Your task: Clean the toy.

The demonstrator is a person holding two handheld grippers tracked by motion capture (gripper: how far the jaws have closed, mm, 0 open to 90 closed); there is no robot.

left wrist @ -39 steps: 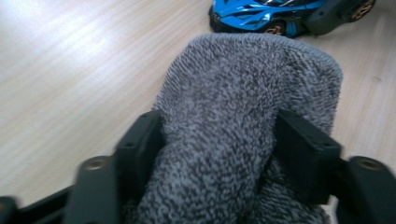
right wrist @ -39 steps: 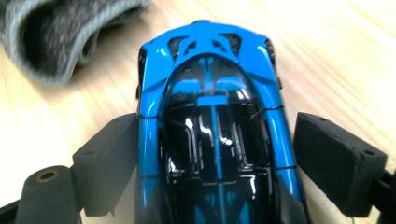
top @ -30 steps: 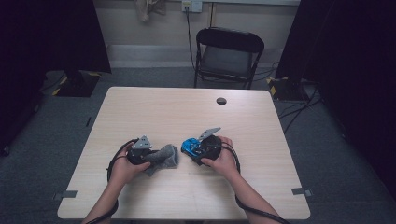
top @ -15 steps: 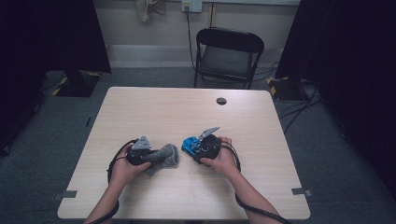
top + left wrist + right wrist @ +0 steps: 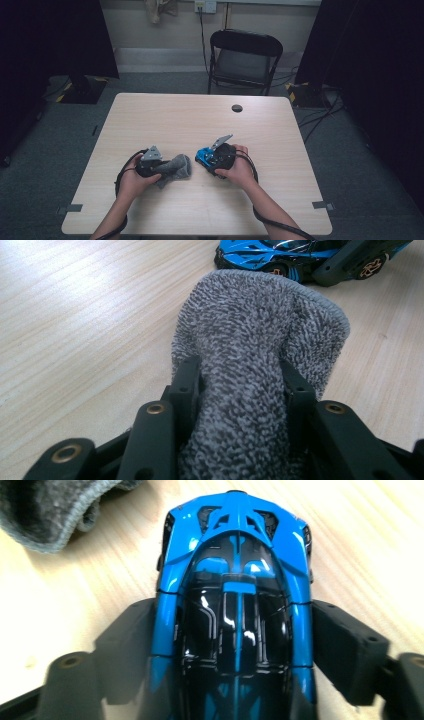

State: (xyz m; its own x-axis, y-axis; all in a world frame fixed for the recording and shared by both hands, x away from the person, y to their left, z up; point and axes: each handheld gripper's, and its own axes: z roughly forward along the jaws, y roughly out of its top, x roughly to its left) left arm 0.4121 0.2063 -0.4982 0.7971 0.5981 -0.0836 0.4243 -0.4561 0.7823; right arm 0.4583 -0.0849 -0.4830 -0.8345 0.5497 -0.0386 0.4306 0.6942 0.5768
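1. Left gripper point(image 5: 235, 390) clamps the soft, compressible grey terry cloth point(image 5: 260, 330) bunched between its jaws.
2. Right gripper point(image 5: 235, 645) jaws, just opening slightly, flank the rigid, glossy blue toy car point(image 5: 235, 580); grip its sides.

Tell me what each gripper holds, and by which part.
The left gripper clamps the grey cloth at its bunched end. The right gripper holds the blue toy car by its sides.

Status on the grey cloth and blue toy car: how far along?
Done: both picked up. The left gripper is shut on the grey terry cloth; the right gripper has the glossy blue and black toy car between its jaws, which just reopened slightly. Left: cloth and car lie apart, so any wiping seems yet to start.
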